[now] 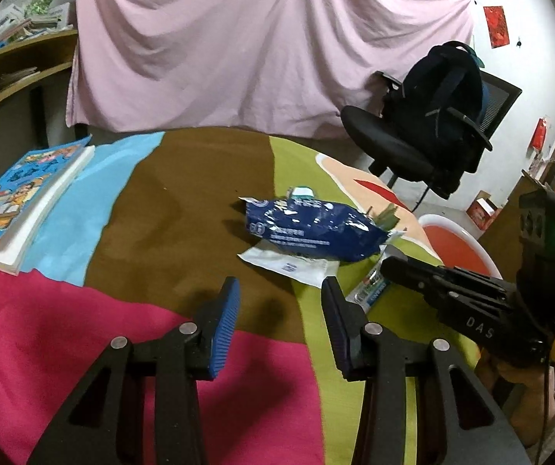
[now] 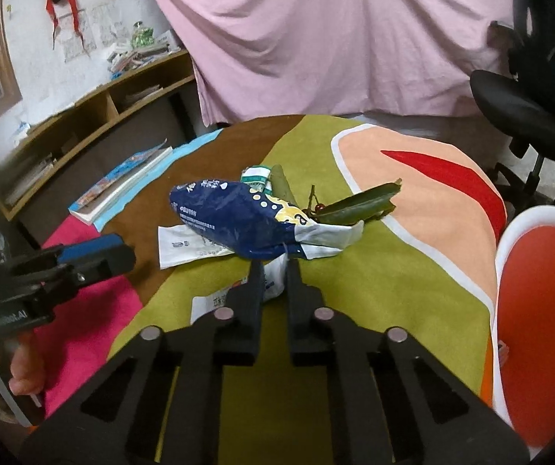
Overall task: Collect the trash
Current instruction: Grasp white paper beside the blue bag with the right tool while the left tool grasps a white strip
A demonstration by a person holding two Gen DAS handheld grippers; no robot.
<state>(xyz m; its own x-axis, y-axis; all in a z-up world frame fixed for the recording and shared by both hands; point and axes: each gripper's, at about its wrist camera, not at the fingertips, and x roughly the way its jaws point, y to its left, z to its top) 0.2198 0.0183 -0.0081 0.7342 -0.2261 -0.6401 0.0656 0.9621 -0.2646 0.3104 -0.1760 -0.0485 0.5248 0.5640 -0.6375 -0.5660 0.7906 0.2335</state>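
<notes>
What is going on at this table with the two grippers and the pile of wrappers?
A person holds a gripper in each hand over a table with a colourful patchwork cloth, clearing litter. The right gripper has closed on a small crumpled white wrapper just in front of the big crinkled dark blue snack bag. The left gripper hangs open with nothing between its jaws. Green leaves and a flat white packet lie untouched.

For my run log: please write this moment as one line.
task: collect trash | right gripper: shut on white wrapper | left gripper: open, empty | blue bag: on table, untouched
</notes>
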